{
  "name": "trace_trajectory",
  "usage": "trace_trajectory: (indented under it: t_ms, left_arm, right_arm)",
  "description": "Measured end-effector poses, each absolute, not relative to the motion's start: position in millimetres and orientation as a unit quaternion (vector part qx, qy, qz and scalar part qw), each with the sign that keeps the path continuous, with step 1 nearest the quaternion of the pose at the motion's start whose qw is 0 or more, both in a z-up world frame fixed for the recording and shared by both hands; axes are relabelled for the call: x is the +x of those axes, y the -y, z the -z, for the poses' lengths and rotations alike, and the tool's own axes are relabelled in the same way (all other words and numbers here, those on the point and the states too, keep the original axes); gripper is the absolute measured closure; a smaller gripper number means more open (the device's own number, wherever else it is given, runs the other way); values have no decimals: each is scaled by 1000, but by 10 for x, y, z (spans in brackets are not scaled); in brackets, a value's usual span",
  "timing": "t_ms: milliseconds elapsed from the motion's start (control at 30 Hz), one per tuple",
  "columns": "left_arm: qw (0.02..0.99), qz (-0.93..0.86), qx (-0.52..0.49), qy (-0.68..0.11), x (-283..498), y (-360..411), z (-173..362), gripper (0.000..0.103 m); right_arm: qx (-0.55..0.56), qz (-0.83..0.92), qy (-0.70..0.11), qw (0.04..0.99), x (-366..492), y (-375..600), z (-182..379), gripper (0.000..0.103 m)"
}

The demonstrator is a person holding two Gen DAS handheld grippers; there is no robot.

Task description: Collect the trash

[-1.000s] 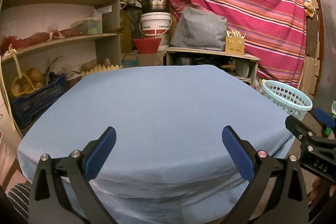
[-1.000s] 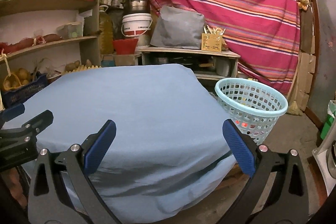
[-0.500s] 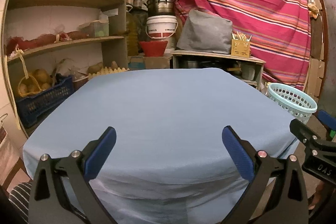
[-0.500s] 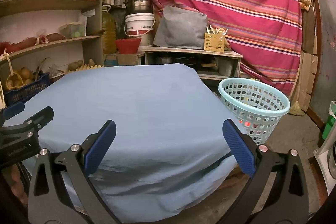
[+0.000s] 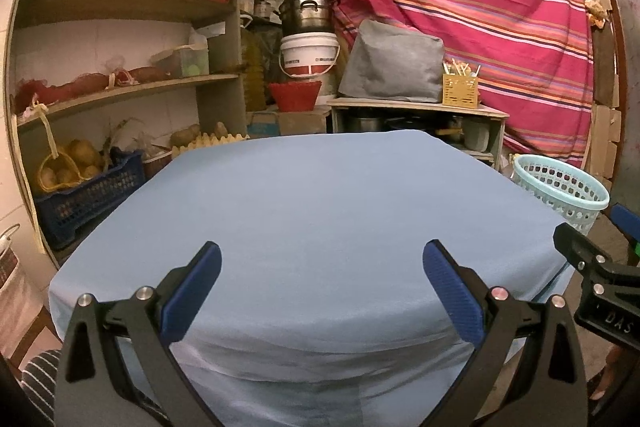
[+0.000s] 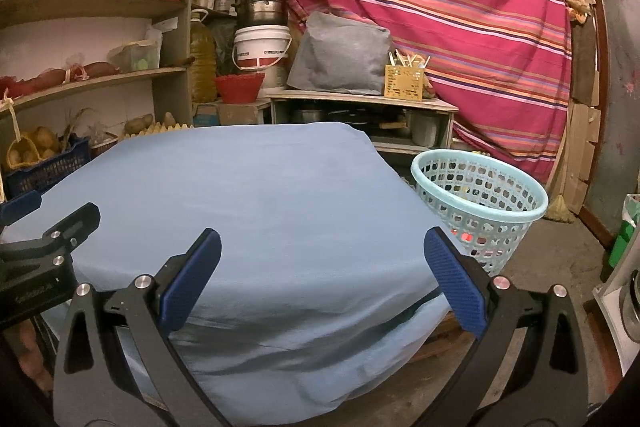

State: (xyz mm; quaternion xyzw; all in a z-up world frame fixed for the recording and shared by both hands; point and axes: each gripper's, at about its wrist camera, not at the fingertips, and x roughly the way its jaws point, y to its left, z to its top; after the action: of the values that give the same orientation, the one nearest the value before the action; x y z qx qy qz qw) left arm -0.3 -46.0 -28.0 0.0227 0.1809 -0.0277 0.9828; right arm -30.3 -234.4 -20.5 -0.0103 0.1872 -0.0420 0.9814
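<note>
Both hand-held grippers spread, empty: left (image 5: pixel 318 277), right (image 6: pixel 320 267). Table (image 5: pixel 320 211) ahead, no trash on it. Basket (image 6: pixel 480 203) ahead-right of right one; scraps inside, likely light, crushable. Pinch mid-body, gently.

The table (image 5: pixel 320 211) is covered in a matt, smooth pale-blue cloth with soft creases where it hangs over the near edge. The basket (image 6: pixel 480 195) is light turquoise perforated plastic with a slight sheen. Both grippers (image 5: pixel 320 267) (image 6: pixel 320 267) have matt black arms with bright metal rivets and finely ribbed blue pads (image 5: pixel 192 291). Behind hangs a striped woven curtain (image 5: pixel 480 7). The pot (image 5: pixel 307 11) is shiny metal, standing on a glossy white plastic bucket (image 5: pixel 309 54). The shelves (image 5: pixel 120 91) look like bare wood, and the grey cover (image 5: pixel 392 67) is dull cloth.
</note>
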Motion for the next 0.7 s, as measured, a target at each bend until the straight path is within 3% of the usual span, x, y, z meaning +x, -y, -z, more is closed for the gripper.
trace_trajectory:
  t_ms: [700]
  left_arm:
    - [984, 21, 26, -176, -14, 446, 276, 5]
  right_arm:
    - [-15, 41, -188, 981, -299, 2367, 217, 4]
